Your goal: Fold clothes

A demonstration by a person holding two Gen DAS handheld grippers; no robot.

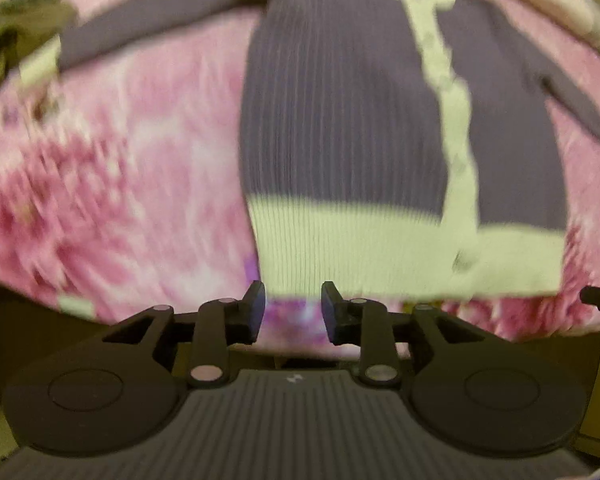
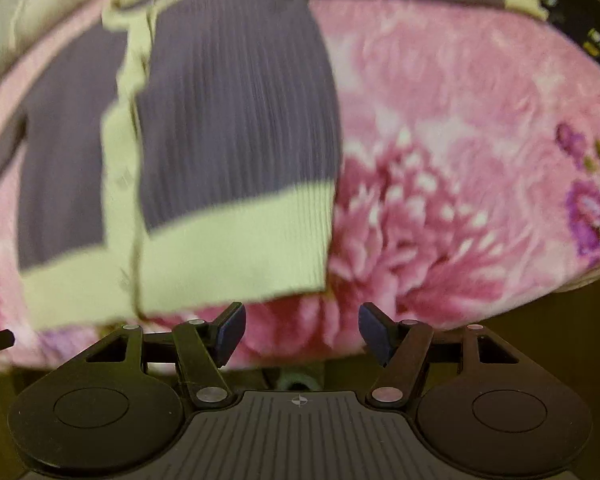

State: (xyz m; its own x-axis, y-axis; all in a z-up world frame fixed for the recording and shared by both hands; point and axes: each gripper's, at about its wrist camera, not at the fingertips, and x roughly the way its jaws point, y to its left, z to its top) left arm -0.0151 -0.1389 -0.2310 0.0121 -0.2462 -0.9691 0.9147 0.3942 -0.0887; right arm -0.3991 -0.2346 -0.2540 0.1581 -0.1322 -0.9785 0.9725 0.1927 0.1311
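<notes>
A grey ribbed cardigan (image 1: 340, 112) with pale green hem, placket and cuffs lies flat, sleeves spread, on a pink floral blanket (image 1: 120, 168). It also shows in the right wrist view (image 2: 236, 112). My left gripper (image 1: 293, 304) is open and empty, just in front of the left part of the green hem (image 1: 360, 256). My right gripper (image 2: 300, 326) is open and empty, over the blanket just in front of the hem's right corner (image 2: 308, 272). Both views are blurred by motion.
The pink blanket (image 2: 460, 160) covers the whole surface, with its near edge just in front of both grippers. A heap of greenish cloth (image 1: 16, 32) lies at the far left. A dark object (image 2: 580, 20) sits at the far right corner.
</notes>
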